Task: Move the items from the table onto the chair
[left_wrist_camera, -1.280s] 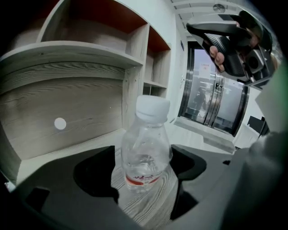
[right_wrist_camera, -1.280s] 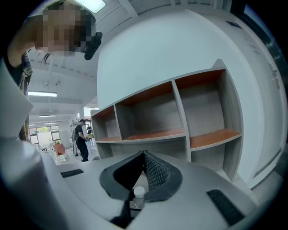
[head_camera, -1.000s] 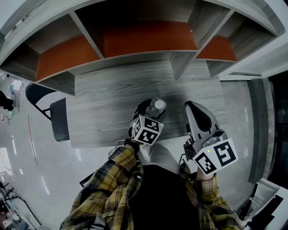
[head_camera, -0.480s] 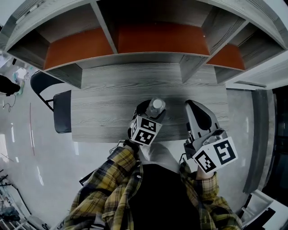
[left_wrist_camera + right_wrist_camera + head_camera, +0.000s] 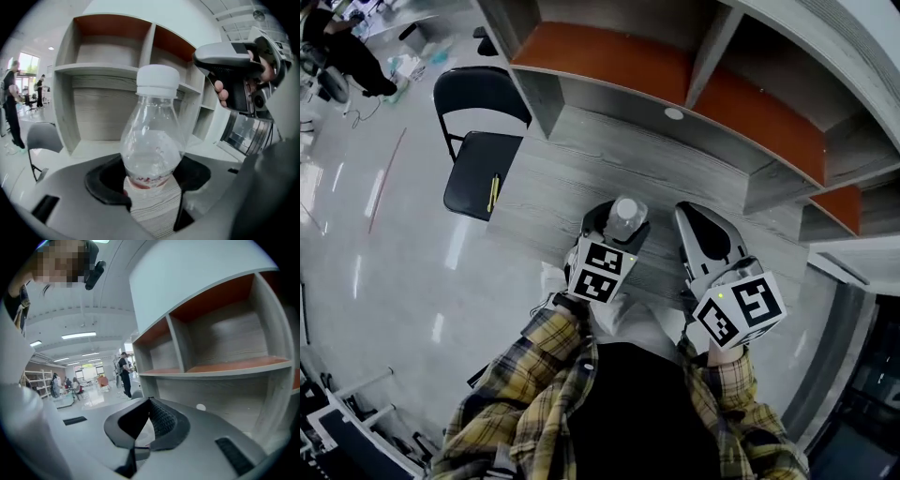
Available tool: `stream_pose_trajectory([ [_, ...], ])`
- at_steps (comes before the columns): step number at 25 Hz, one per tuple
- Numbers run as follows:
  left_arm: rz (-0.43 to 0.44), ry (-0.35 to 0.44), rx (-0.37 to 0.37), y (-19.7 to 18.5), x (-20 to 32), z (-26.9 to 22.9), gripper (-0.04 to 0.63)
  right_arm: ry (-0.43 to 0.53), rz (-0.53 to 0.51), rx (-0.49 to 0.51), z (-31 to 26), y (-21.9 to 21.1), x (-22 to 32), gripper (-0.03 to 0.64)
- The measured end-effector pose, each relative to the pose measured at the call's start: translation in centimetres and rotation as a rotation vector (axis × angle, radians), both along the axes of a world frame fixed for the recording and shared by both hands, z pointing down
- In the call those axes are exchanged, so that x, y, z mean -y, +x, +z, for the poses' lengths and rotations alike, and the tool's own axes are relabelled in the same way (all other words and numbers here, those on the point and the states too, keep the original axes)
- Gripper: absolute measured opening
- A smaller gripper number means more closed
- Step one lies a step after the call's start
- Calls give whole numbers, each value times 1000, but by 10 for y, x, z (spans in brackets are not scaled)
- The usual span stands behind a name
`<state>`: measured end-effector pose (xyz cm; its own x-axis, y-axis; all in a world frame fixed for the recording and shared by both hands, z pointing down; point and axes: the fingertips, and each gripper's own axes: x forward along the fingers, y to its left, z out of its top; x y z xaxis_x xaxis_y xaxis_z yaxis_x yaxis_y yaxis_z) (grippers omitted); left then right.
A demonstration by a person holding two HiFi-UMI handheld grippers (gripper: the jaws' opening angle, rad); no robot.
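A clear plastic water bottle [image 5: 626, 217] with a white cap stands upright between the jaws of my left gripper [image 5: 615, 231]. In the left gripper view the bottle [image 5: 152, 140] fills the middle, and the left gripper [image 5: 152, 190] is shut on its lower body, over the grey wooden table [image 5: 562, 183]. My right gripper [image 5: 697, 232] hovers just to its right, shut and empty. In the right gripper view the right gripper [image 5: 149, 403] has its tips meeting. A black folding chair [image 5: 478, 159] stands off the table's left end with a yellow pen [image 5: 492, 192] on its seat.
A grey shelf unit with orange back panels [image 5: 675, 80] rises along the table's far side. Glossy floor [image 5: 384, 244] spreads out to the left of the chair. People stand far off in the room beyond [image 5: 124, 373].
The head view has swung left, bringing the chair and its seat further into the picture. Both grippers keep their place in front of me, the bottle still in the left one.
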<state>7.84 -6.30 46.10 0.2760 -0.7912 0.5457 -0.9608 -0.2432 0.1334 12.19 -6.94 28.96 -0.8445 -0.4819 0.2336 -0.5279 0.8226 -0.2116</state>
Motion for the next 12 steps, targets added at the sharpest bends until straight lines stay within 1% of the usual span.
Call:
stream_pose_trajectory([
  [3,-102,9,-3,-53,-16,-12,290,1,-86,2,-2,-51,-9,17],
  [8,-298,18,3,-155,-50,-22,290,-20,-258,5,6,-145,-32,17],
  [12,-413,23,4,-238,-77,-22,290,-51,-343,-1,25,-221,-51,17],
])
